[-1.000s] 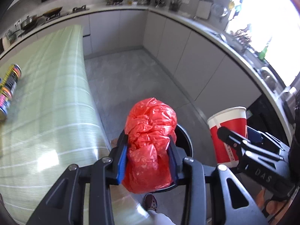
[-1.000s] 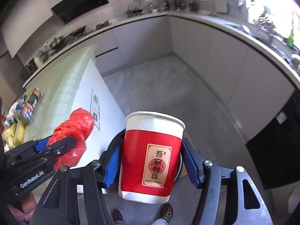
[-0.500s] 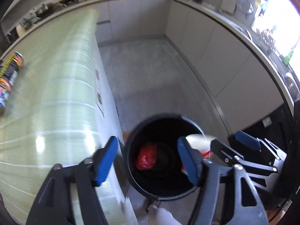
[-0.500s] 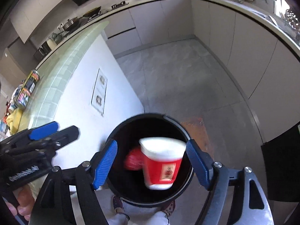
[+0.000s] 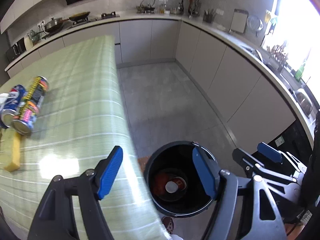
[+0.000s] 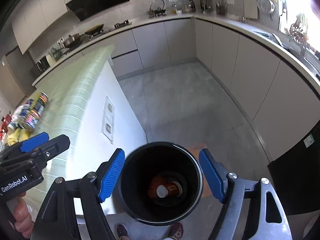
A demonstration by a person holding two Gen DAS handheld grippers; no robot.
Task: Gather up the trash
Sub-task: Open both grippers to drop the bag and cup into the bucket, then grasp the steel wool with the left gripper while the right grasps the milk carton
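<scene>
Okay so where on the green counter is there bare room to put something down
The green counter is bare from the cans across to its floor-side edge, and back toward the far end near the stove. It is crowded at the left edge: two cans lying side by side with a yellow block below them.

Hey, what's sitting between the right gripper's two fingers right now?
Nothing is held. In the right wrist view, the right gripper is open, framing only the black bin on the floor below, with the red cup and red bag at its bottom.
</scene>
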